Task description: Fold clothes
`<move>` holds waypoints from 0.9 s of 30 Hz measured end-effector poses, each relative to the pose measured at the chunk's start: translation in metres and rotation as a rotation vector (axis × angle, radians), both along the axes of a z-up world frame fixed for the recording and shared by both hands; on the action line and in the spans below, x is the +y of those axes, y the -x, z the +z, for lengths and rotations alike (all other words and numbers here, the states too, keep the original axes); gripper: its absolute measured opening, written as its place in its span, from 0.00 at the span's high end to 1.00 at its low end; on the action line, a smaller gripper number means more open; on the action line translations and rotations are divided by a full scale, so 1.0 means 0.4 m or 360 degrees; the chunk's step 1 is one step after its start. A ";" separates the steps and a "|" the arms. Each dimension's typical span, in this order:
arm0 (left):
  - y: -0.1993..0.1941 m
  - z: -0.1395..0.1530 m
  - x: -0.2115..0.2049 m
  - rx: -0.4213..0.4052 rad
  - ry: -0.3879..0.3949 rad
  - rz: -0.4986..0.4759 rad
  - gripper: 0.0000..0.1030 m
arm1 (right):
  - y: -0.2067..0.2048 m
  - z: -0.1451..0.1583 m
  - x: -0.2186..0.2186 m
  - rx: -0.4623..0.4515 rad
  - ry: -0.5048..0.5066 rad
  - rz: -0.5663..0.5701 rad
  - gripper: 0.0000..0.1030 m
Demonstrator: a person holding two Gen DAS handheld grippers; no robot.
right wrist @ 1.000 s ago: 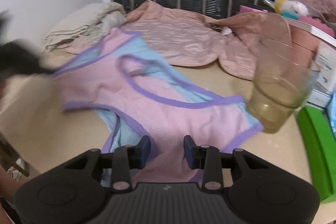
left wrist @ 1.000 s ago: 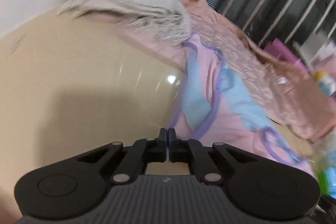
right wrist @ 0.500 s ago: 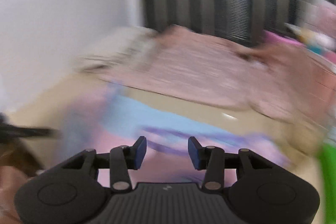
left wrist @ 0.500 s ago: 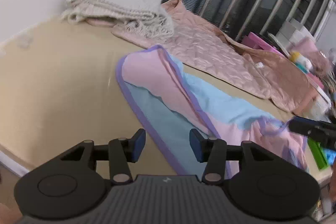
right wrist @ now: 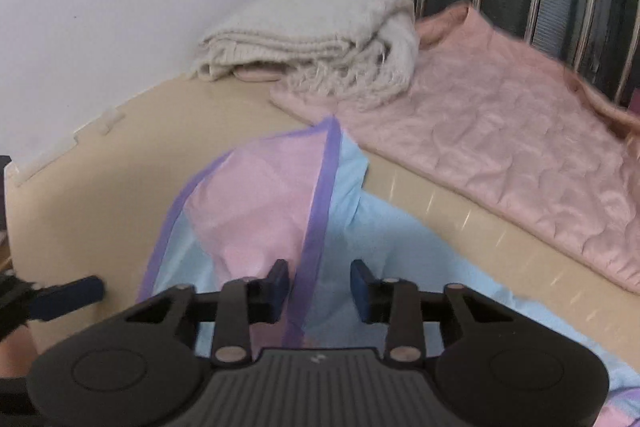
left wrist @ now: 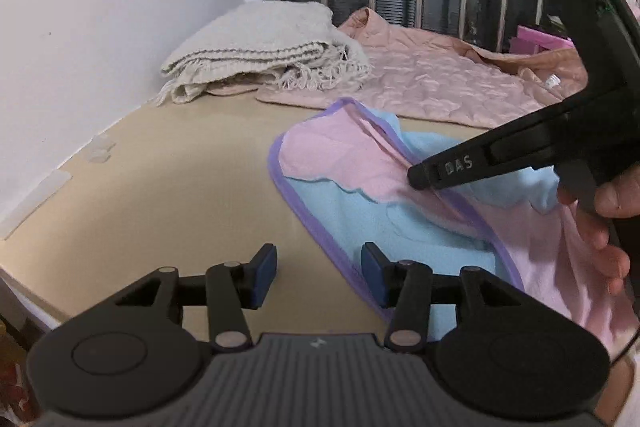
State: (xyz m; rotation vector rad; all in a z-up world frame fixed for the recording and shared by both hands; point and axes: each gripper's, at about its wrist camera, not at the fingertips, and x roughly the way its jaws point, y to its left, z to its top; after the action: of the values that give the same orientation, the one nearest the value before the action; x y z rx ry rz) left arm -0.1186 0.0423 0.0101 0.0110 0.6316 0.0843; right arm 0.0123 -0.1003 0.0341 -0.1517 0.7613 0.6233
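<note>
Hovering now over the pink garment [left wrist: 344, 155], both left gripper [left wrist: 319, 269] and right gripper [right wrist: 319, 285], jaws apart.

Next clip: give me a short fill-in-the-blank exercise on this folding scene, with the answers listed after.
1. The pink and blue garment has a trim coloured ____.
2. The fringed cream blanket lies folded partly on top of the ____ quilt.
3. Both the left claw and the right claw are ____, gripping nothing.
4. The garment lies on a ____ coloured table.

Answers: purple; pink; open; beige
</note>
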 end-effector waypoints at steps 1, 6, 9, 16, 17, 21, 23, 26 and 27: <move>0.010 0.004 -0.004 0.0020 -0.0003 -0.0022 0.54 | 0.001 0.004 -0.004 0.0010 -0.0016 0.0016 0.95; 0.050 0.018 -0.016 0.0099 0.0021 -0.0103 0.50 | 0.006 0.024 -0.026 0.0058 -0.0096 0.0098 0.95; 0.019 0.037 0.030 0.0104 0.0188 -0.0079 0.49 | -0.003 0.043 -0.037 0.0071 -0.0137 0.0130 0.96; -0.100 0.042 0.057 0.0144 0.0416 -0.0232 0.43 | -0.162 0.076 0.031 -0.0072 0.0066 -0.0040 0.95; -0.110 0.035 0.058 0.0150 0.0413 -0.0234 0.42 | -0.184 0.077 0.035 -0.0064 0.0071 -0.0070 0.96; -0.095 0.037 0.059 0.0173 0.0271 -0.0220 0.42 | -0.251 0.088 0.024 -0.0087 0.0032 -0.0254 0.96; -0.087 0.030 0.059 0.0168 0.0156 -0.0164 0.42 | -0.279 0.080 0.026 -0.0115 0.0057 -0.0341 0.95; -0.074 0.026 0.068 0.0160 0.0072 -0.0098 0.38 | -0.308 0.047 0.044 -0.0066 0.0080 -0.0347 0.91; -0.069 0.027 0.077 0.0157 0.0098 -0.0089 0.38 | -0.311 0.037 0.052 -0.0060 0.0093 -0.0333 0.90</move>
State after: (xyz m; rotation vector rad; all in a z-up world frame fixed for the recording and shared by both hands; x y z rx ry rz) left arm -0.0910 0.0729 0.0210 -0.0269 0.7321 0.0104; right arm 0.1368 -0.0796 0.0488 -0.1349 0.7481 0.3986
